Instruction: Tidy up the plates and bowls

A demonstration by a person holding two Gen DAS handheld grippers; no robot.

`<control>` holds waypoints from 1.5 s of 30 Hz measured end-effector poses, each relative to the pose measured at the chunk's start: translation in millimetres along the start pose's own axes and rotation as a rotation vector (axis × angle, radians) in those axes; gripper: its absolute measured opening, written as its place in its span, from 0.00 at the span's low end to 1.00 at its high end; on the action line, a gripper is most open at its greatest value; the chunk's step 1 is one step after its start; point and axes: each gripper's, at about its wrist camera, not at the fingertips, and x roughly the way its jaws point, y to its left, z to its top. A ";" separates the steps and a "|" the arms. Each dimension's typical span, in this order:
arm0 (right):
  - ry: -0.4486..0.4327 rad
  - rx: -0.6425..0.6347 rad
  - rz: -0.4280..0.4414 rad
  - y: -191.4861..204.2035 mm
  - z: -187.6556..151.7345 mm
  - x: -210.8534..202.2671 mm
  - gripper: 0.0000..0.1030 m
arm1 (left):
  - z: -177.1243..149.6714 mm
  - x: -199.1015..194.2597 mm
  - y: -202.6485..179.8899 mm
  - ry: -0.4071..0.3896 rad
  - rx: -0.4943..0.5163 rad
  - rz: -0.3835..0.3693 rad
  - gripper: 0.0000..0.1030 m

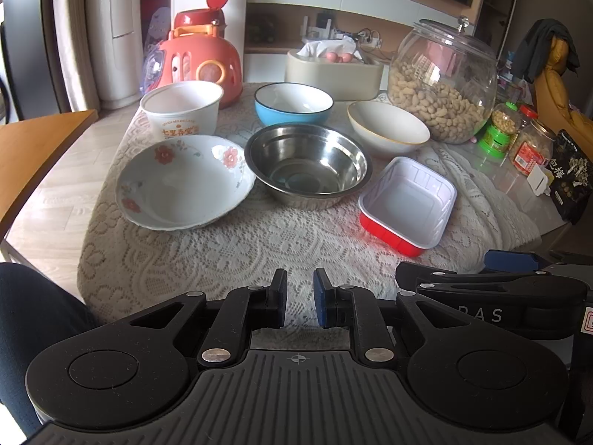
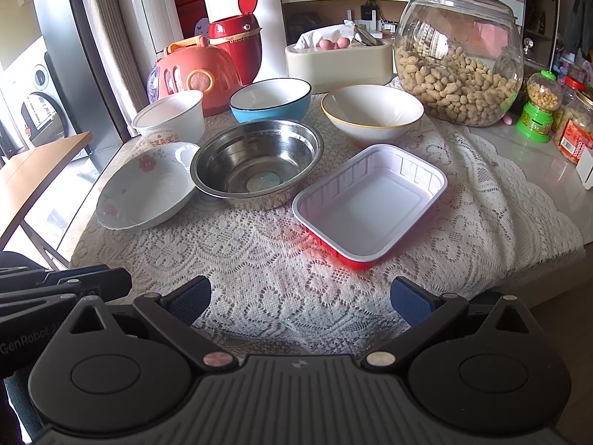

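Right gripper (image 2: 300, 302): bottom of frame, jaws spread wide, nothing between them
Left gripper (image 2: 66, 283): lower left edge, side-on
Red tray (image 2: 370, 200): centre right, white inside, empty
Steel bowl (image 2: 257, 159): centre, touching floral bowl (image 2: 146, 187) at its left
Paper tub (image 2: 170, 118): upper left of steel bowl
Blue bowl (image 2: 270, 102): behind steel bowl
White bowl (image 2: 372, 113): right of blue bowl
Peanut jar (image 2: 459, 55): upper right
Lace cloth (image 2: 281, 259): under all dishes

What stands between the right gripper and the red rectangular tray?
Nothing visible. The open right gripper faces the red rectangular tray across bare lace tablecloth; the steel bowl sits left of that line.
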 end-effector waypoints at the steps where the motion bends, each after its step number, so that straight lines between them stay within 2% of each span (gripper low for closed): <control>1: 0.000 0.000 0.000 0.8 1.1 -0.3 1.00 | 3.9 -3.2 -0.4 0.002 0.004 -0.002 0.19; 37: -0.005 0.024 -0.004 -6.8 -1.6 5.2 1.00 | 7.0 3.9 -7.9 0.014 0.022 -0.007 0.19; 41: -0.071 0.026 -0.019 -23.4 7.9 3.7 1.00 | 28.1 15.3 -15.6 -0.005 0.032 -0.057 0.19; 43: -0.128 0.024 -0.051 -35.2 16.4 2.2 1.00 | 47.0 22.3 -20.5 -0.035 0.024 -0.123 0.19; 45: -0.200 0.038 -0.119 -55.1 28.9 3.0 1.00 | 68.4 30.5 -27.2 -0.103 0.029 -0.213 0.19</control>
